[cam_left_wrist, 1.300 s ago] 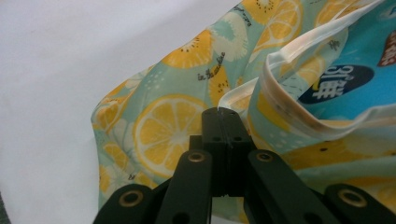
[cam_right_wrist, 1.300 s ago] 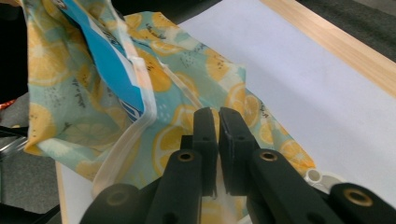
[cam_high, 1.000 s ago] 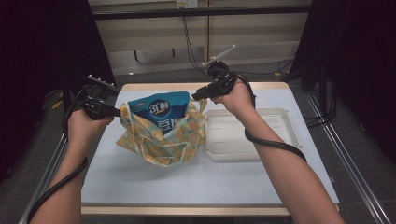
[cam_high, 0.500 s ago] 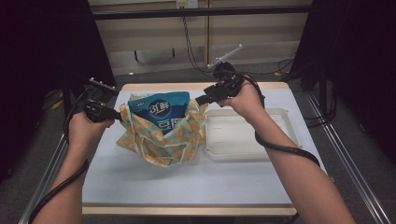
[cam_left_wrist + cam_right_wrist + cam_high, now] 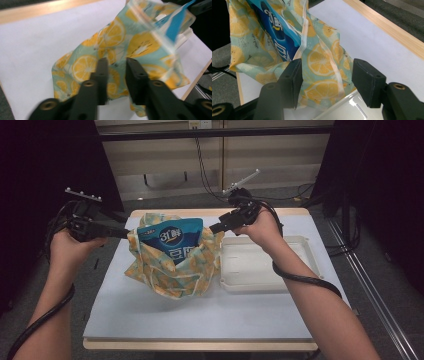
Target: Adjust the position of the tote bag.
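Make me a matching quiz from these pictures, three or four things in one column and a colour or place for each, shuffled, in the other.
Things:
1. cloth bag
2. snack pouch
3. tray
4. table edge

Descriptions:
A. pale wood
B. blue, standing inside the bag
C. white, on the mat beside the bag
D. patterned with orange slices

Pairs: 1-D, 2-B, 3-C, 4-A

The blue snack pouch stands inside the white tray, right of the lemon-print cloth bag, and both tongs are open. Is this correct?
Not quite. The blue snack pouch stands inside the lemon-print cloth bag, as the high view shows; the white tray lies to the right of the bag. Both the left tongs and the right tongs are open.
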Tool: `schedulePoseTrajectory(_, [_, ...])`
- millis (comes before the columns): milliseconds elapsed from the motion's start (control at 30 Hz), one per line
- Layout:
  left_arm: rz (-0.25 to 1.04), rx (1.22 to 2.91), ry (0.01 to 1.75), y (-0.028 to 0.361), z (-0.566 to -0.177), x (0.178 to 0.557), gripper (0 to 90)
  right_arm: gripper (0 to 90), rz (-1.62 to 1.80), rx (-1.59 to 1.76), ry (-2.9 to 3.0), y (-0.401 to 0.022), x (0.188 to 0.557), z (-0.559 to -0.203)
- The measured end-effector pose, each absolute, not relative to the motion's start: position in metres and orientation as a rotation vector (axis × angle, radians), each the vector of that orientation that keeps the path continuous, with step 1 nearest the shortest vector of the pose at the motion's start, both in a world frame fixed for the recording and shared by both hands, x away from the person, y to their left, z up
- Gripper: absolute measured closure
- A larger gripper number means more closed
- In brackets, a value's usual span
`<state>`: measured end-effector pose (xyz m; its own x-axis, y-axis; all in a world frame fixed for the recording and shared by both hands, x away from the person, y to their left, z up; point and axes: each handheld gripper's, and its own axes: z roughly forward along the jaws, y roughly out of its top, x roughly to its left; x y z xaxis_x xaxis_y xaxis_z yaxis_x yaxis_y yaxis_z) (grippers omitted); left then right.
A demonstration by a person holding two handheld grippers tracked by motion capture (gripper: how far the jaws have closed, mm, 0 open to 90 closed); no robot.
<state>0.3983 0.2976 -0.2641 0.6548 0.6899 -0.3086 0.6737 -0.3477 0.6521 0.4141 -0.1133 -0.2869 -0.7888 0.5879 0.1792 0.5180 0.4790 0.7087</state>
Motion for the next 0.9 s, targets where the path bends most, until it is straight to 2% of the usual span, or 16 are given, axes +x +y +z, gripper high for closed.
schedulePoseTrajectory(300, [0.053,2.086,1.047,0.290,-0.244,0.396,40.3,42.5,1.212,0.985,2.637,-0.111,0.414,-0.288])
schedulePoseTrajectory(733, [0.066,2.134,0.962,0.272,-0.234,0.386,33.4,42.9,1.203,0.981,2.644,-0.109,0.414,-0.291])
schedulePoseTrajectory(900, [0.095,2.236,0.938,0.261,-0.240,0.388,34.0,42.8,1.198,0.980,2.646,-0.109,0.414,-0.291])
